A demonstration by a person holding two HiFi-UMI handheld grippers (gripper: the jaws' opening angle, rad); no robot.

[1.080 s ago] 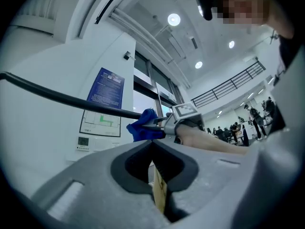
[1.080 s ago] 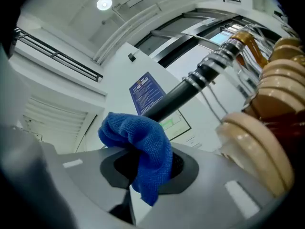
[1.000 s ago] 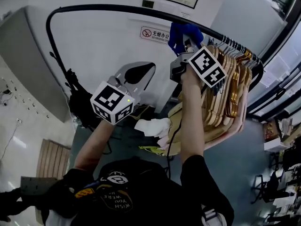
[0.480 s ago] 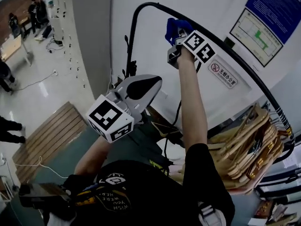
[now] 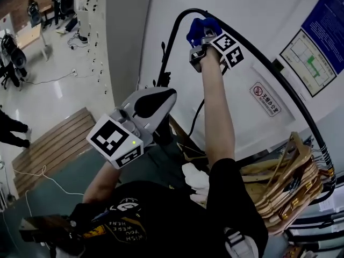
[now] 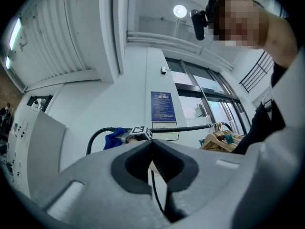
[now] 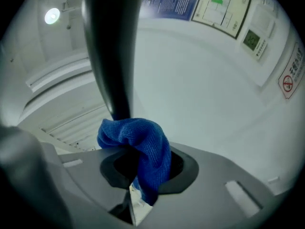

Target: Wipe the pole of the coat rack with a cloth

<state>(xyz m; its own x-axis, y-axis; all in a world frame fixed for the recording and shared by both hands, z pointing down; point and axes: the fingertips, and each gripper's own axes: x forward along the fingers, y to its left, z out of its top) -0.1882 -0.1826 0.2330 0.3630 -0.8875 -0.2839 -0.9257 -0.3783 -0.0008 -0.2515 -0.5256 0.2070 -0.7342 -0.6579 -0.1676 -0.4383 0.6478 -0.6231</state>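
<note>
In the head view your right gripper (image 5: 200, 37) is raised to the upper middle of the frame. Its fingers are hidden there behind its marker cube (image 5: 228, 47) and the blue cloth (image 5: 198, 28), so that view does not show the grip.

The right gripper view does show it. The fingers (image 7: 209, 185) are clamped on the blue cloth (image 7: 143, 147), which bunches out of them and presses against the black pole (image 7: 112, 56). The bunch covers the spot where the two meet, so you cannot tell whether the cloth wraps the pole or touches only one side. The pole is cut off at that frame's top edge.

In the head view the cloth sits at the bend of the pole (image 5: 174, 30). The upright below the bend drops behind your left gripper (image 5: 161, 97), and the bar runs off toward the right edge past the wooden hangers (image 5: 285, 181).

Your left gripper is held low at centre left, well apart from the pole. In its own view the left gripper (image 6: 152, 144) has its fingers pressed together with nothing between them. That view also shows what the head view distorts: the pole (image 6: 190, 128) running level across the middle, with the blue cloth (image 6: 113, 138) at its left bend and the wooden hangers (image 6: 217, 140) at the right.
</note>
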